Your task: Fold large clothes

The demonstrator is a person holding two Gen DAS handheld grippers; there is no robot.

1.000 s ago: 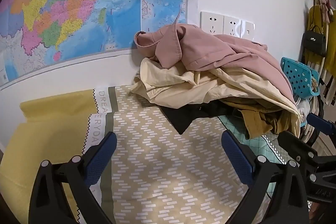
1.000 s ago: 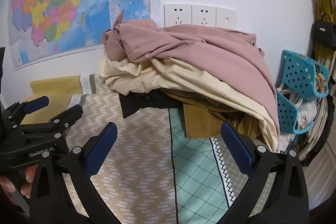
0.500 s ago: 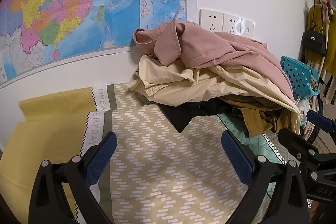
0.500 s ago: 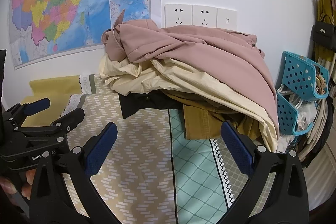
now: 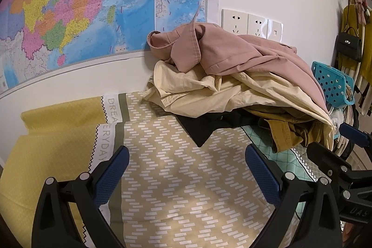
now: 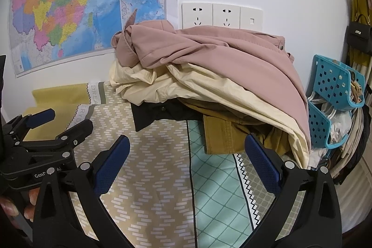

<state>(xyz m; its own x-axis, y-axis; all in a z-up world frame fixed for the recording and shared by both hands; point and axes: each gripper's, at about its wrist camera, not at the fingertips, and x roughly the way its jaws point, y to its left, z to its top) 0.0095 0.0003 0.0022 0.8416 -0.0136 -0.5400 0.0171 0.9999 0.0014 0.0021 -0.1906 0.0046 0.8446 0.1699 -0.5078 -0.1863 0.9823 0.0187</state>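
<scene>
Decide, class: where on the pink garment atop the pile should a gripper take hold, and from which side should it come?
Probably the raised, bunched collar end of the pink garment at the pile's left, near the map. It juts up clear of the cream garment below, so fingers can close on a fold without catching other layers. Come from the front-left over the bedspread; the left gripper, open, is nearer.

The pink jacket (image 6: 223, 55) and cream garment (image 6: 204, 90) are matt, creased woven cloth, the patterned bedsheet (image 5: 186, 190) is soft printed cotton, the wall map (image 5: 81, 4) is faintly glossy paper, the perforated basket (image 6: 334, 83) is smooth blue plastic, and the fingers (image 5: 260, 173) carry textured blue rubbery pads.
</scene>
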